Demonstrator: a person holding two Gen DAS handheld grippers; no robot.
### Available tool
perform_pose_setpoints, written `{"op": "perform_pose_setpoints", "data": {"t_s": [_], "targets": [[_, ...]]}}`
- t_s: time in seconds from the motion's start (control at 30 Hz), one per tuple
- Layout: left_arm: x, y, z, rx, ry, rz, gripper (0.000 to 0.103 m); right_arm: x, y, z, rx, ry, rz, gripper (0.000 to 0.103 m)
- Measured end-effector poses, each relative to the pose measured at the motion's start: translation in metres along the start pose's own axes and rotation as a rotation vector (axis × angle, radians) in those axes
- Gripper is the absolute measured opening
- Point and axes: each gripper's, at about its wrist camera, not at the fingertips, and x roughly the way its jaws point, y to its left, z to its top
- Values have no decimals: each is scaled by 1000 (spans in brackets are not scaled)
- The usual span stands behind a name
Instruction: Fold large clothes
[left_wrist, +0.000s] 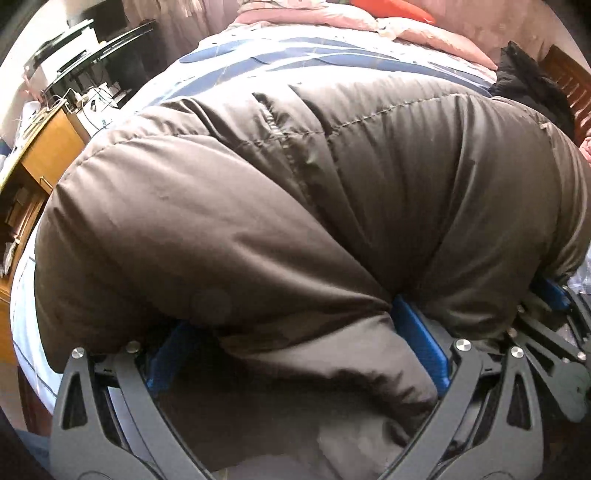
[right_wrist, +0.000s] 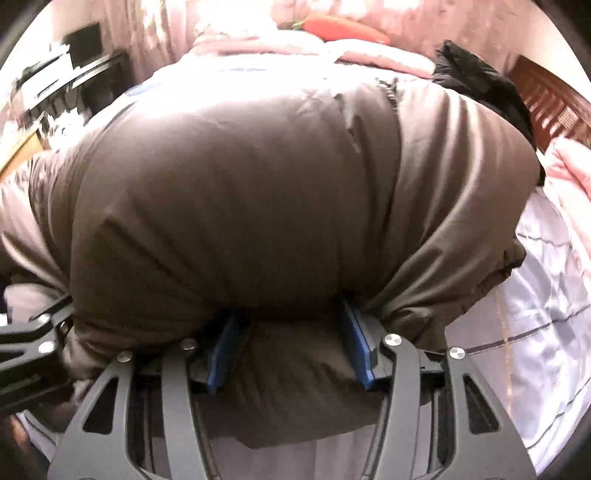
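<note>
- Left wrist view shows a puffy brown down jacket (left_wrist: 295, 206) filling most of the frame: matte, smooth shell fabric, swollen into rounded quilted panels with stitched seams and a puckered zipper line running up its middle.
- Left gripper (left_wrist: 295, 350) has its blue-padded fingers (left_wrist: 421, 347) set wide apart, with a thick fold of the jacket bunched between them; the jaws press into the padding from both sides, so it has hold of the hem fold.
- Right gripper (right_wrist: 291, 350), seen from the right wrist view, likewise clamps a fat roll of the same jacket (right_wrist: 280, 192) between its blue pads (right_wrist: 360, 347), the jaws held partly open by the bulk of the cloth.
- Ahead of both grippers the jacket bulges up and away, draped over the bed.
- Beyond the jacket lies a white bedsheet with blue stripes (left_wrist: 280, 55), and farther off a crumpled pink quilt (left_wrist: 369, 22).
- Off to the right of the right gripper sits a black garment (right_wrist: 476, 81), just beside a slatted wooden headboard (right_wrist: 546, 99).
- Far left of the left gripper stands a wooden cabinet (left_wrist: 51, 147).
</note>
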Motion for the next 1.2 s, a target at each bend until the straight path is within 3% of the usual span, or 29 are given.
{"op": "perform_pose_setpoints", "data": {"t_s": [0.07,0.13,0.2,0.27,0.3,0.33,0.4,0.47,0.5,0.57,0.63,0.73,0.8,0.83,0.9,0.97,1.0,1.1,1.2], "targets": [[-4,6,-6,-11,10,-31,101,-12,-9,6,22,101,39,54],[-7,14,-11,-40,22,-77,101,-36,-43,15,202,134,168,54],[-8,18,-17,-47,27,-86,101,-67,-79,31,331,59,188,55],[-11,14,-20,-37,21,-73,101,-91,-107,54,336,-55,108,57],[-14,11,-22,-20,10,-56,101,-91,-116,66,313,-63,70,61],[-15,9,-24,-7,2,-43,101,-83,-124,74,295,-36,51,61],[-16,5,-26,14,-10,-22,101,-39,-149,91,291,108,46,61],[-14,3,-28,29,-9,-9,101,12,-158,94,267,212,-28,64],[-12,0,-28,43,-5,-6,101,40,-160,89,248,264,-18,74],[-15,-5,-29,62,-19,17,101,64,-163,63,331,330,48,82],[-27,-5,-30,85,-49,24,101,69,-162,64,359,348,50,82],[-71,-5,-38,136,-178,64,95,56,-151,74,286,347,-24,81],[-90,6,-44,101,-226,63,97,28,-153,83,274,267,-14,80],[-88,11,-46,77,-208,53,98,12,-158,89,280,205,-11,80],[-69,25,-49,8,-93,0,99,-7,-176,100,300,132,-32,86],[-45,39,-50,-65,-7,-58,101,-9,-206,105,341,118,-96,99],[-38,44,-50,-85,10,-71,101,-3,-226,106,368,137,-114,101],[-26,46,-48,-89,39,-72,101,33,-272,90,500,245,0,102],[-19,47,-48,-100,55,-74,101,68,-306,63,664,303,210,102]]}}
